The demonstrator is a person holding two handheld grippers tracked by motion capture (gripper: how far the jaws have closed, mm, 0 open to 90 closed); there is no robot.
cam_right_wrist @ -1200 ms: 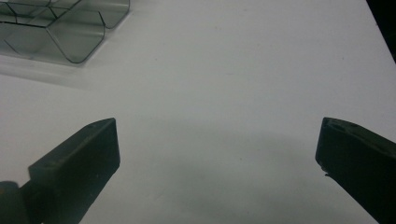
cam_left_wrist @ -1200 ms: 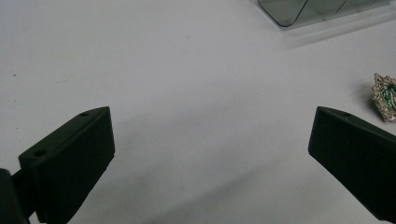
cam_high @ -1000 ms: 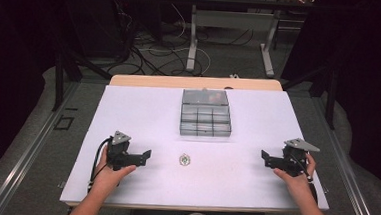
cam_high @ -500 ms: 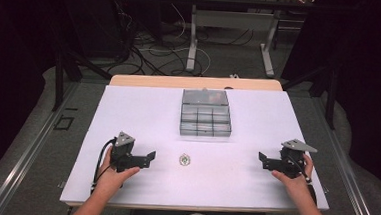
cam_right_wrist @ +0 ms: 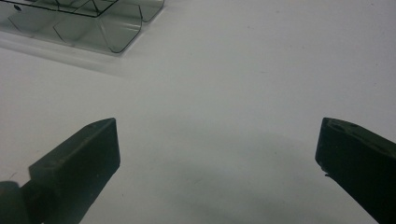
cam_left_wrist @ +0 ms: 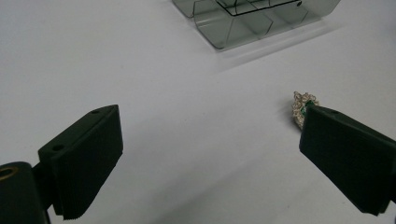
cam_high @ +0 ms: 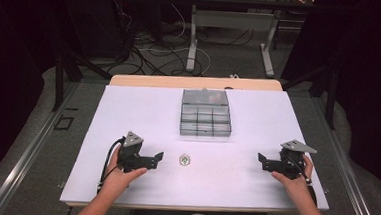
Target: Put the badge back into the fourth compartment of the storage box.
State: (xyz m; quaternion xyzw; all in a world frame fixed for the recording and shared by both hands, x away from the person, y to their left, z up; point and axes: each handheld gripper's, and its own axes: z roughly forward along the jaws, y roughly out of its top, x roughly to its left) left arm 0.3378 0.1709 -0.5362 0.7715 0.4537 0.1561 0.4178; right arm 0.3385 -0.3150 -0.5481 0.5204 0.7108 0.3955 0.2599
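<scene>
A small pale, lacy trinket [cam_high: 185,160] with a green speck lies on the white table [cam_high: 233,190] in front of a clear compartment box [cam_high: 205,119]. My left gripper [cam_high: 158,158] is just left of the trinket, pointing at it. In the left gripper view its jaws [cam_left_wrist: 210,126] stand open and have just been closing a little, with nothing between them. The trinket [cam_left_wrist: 301,105] peeks out beyond the right jaw's tip. My right gripper [cam_high: 261,159] rests at the table's right side, its jaws [cam_right_wrist: 217,130] wide open over bare table.
The box [cam_left_wrist: 252,18] has several dividers and sits at the table's far middle; its corner [cam_right_wrist: 93,18] also appears in the right gripper view. Beyond the table are a wooden strip [cam_high: 195,82], cables and desk legs on a dark floor.
My left gripper has slid a little to the right, toward the trinket. The right gripper has stayed where it was.
</scene>
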